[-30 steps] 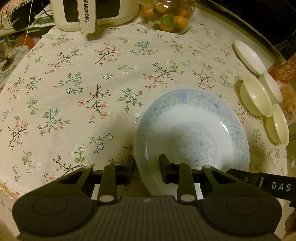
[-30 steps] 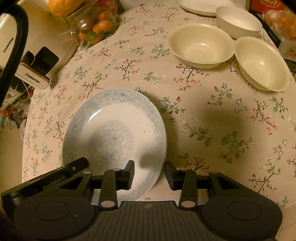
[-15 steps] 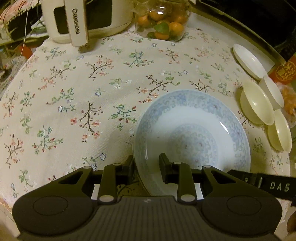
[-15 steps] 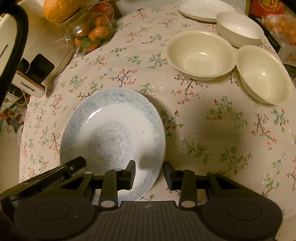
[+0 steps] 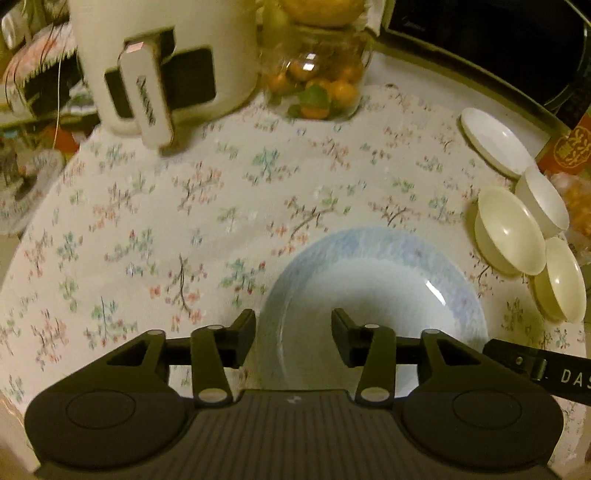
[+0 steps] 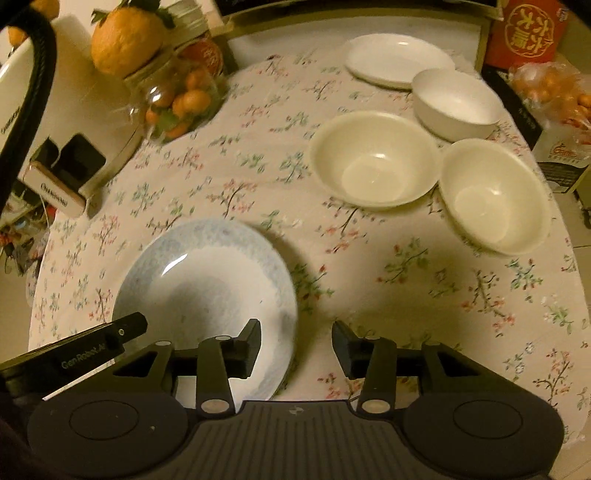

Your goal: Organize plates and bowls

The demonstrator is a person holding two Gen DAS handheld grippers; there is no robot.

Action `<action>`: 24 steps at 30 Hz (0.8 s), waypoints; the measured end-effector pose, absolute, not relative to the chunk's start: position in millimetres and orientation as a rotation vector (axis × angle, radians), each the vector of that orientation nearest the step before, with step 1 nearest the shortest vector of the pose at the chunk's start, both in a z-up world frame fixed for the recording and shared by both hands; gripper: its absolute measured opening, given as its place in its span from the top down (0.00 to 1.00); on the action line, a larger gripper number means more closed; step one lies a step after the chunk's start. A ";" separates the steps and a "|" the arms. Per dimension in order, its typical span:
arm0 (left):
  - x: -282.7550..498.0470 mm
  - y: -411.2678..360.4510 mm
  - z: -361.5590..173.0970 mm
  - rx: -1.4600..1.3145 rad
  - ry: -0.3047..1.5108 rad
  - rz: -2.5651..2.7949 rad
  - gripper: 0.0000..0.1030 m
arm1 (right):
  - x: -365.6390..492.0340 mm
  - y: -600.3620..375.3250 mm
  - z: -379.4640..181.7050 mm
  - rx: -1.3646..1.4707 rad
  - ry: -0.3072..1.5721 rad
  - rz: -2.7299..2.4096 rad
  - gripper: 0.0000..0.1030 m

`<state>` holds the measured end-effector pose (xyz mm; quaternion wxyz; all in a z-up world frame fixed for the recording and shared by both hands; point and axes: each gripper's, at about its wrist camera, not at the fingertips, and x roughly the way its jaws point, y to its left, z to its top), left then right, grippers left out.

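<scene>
A blue-patterned deep plate (image 5: 373, 291) (image 6: 207, 280) lies on the floral tablecloth near the front edge. My left gripper (image 5: 293, 332) is open, its jaws on either side of the plate's left rim. My right gripper (image 6: 295, 341) is open, its jaws on either side of the plate's right rim. Two cream bowls (image 6: 373, 160) (image 6: 495, 199), a white bowl (image 6: 456, 101) and a white plate (image 6: 397, 61) stand at the far right; they also show in the left wrist view (image 5: 508, 230) (image 5: 559, 284) (image 5: 541, 199) (image 5: 495, 140).
A white rice cooker (image 5: 166, 59) and a glass jar of small oranges (image 5: 317, 81) stand at the back. A red box (image 6: 532, 33) and a bag of oranges (image 6: 554, 92) lie past the bowls. The table's front edge is close below both grippers.
Both grippers have opened wider around the plate's rim. Both views have shifted back and up, so more of the far table shows. The plate sits lower in view.
</scene>
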<state>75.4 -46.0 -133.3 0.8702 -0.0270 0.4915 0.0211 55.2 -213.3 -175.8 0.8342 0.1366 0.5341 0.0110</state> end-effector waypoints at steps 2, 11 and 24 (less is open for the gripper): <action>78.8 -51.9 -127.9 -0.046 0.999 0.034 0.54 | 55.7 -218.3 -173.7 0.304 1.119 0.010 0.56; 90.0 -79.4 -102.1 0.067 0.869 0.032 0.44 | 61.5 -228.1 -165.1 0.297 1.049 -0.030 0.46; 103.0 -95.9 -96.2 0.078 0.829 0.006 0.43 | 65.6 -255.8 -148.6 0.301 0.925 -0.102 0.35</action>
